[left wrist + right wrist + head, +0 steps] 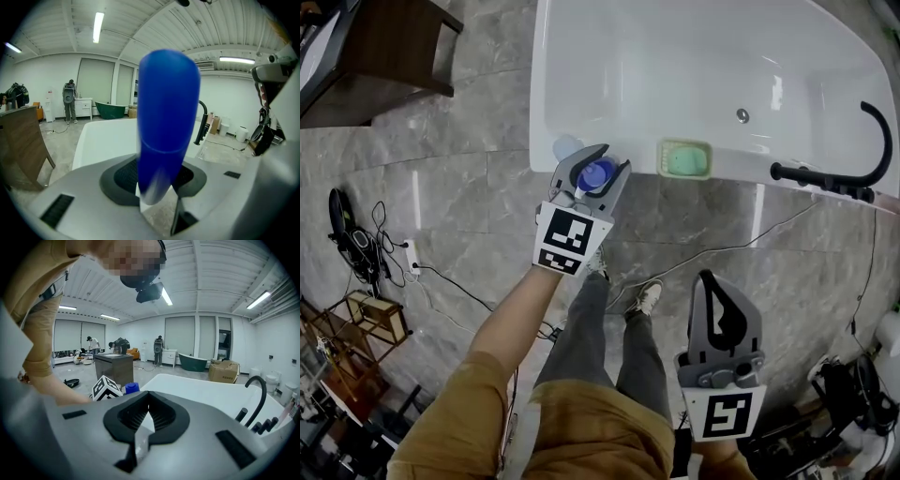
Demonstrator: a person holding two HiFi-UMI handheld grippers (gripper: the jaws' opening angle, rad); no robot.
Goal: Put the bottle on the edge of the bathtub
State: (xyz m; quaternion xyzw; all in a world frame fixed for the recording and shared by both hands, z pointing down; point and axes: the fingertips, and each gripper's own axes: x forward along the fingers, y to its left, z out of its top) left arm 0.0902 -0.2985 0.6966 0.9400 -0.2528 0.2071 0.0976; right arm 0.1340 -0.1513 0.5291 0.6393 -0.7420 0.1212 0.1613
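A blue bottle [598,175] is clamped in my left gripper [594,172], right at the near rim of the white bathtub [741,56], close to its left corner. I cannot tell whether the bottle touches the rim. In the left gripper view the bottle [166,126] rises upright between the jaws and fills the middle, with the tub behind it. My right gripper [710,278] hangs low at the right over the floor, jaws together and empty. The right gripper view shows the bottle's blue cap [132,387] beside the left marker cube [107,389].
A green soap dish [684,159] and a pale round object [567,147] sit on the tub's near rim. A black faucet [853,178] arches at the right end. A dark wooden table [384,47] stands at top left. Cables and a power strip [408,255] lie on the floor.
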